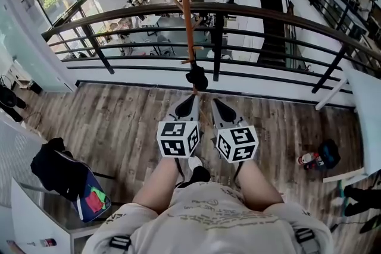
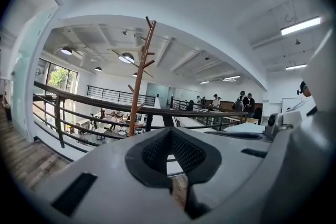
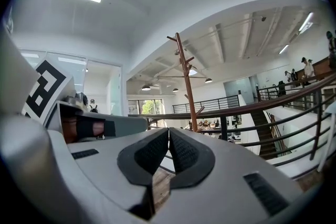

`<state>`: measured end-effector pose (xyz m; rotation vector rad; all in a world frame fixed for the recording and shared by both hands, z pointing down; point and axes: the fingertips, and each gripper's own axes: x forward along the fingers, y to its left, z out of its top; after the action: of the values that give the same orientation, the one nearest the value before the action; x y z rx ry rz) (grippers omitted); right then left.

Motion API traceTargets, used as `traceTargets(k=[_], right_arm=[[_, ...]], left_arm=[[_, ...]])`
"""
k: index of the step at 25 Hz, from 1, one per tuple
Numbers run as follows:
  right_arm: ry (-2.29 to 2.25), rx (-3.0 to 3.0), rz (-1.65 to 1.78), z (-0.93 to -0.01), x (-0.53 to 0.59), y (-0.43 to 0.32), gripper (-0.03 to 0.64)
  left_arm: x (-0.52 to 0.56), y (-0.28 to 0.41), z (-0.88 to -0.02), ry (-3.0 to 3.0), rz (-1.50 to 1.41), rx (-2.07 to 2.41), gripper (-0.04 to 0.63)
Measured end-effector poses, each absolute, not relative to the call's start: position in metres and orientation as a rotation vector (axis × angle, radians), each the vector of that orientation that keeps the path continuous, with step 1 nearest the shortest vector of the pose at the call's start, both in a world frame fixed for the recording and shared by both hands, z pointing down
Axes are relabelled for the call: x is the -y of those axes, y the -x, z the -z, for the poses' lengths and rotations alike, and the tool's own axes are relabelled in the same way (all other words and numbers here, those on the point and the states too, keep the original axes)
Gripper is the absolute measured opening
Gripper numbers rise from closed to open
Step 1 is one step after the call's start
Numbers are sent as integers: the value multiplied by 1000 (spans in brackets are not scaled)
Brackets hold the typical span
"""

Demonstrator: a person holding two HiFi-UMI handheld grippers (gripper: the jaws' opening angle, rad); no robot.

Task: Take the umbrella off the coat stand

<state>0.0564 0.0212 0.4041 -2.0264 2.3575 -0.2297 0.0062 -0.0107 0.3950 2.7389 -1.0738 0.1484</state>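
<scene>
The coat stand point(image 1: 185, 9) is a slim orange-brown pole with short pegs, standing against the black railing straight ahead. A small black bundle, apparently the folded umbrella point(image 1: 196, 77), hangs low on the pole. My left gripper point(image 1: 191, 99) and right gripper point(image 1: 216, 103) are side by side just below it, apart from it, both shut and empty. In the left gripper view the left gripper point(image 2: 169, 131) has its pads together, and the coat stand point(image 2: 140, 76) rises beyond, left of centre. In the right gripper view the right gripper point(image 3: 169, 131) is also shut, with the coat stand point(image 3: 186, 81) ahead.
A curved black railing point(image 1: 268, 15) runs across the mezzanine edge behind the stand, with an open drop beyond. A chair with a dark jacket and a bag point(image 1: 62, 175) is at the near left. A white table point(image 1: 366, 110) and small floor items point(image 1: 315, 156) are at the right.
</scene>
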Motion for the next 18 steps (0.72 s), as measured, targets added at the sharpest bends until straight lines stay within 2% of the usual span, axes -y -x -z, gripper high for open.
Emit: traceTargets(k=[18], right_arm=[[2007,-2421,222,-399,177,-87,3]], left_arm=[[209,-38,-391,-2720,-137,1066,5]])
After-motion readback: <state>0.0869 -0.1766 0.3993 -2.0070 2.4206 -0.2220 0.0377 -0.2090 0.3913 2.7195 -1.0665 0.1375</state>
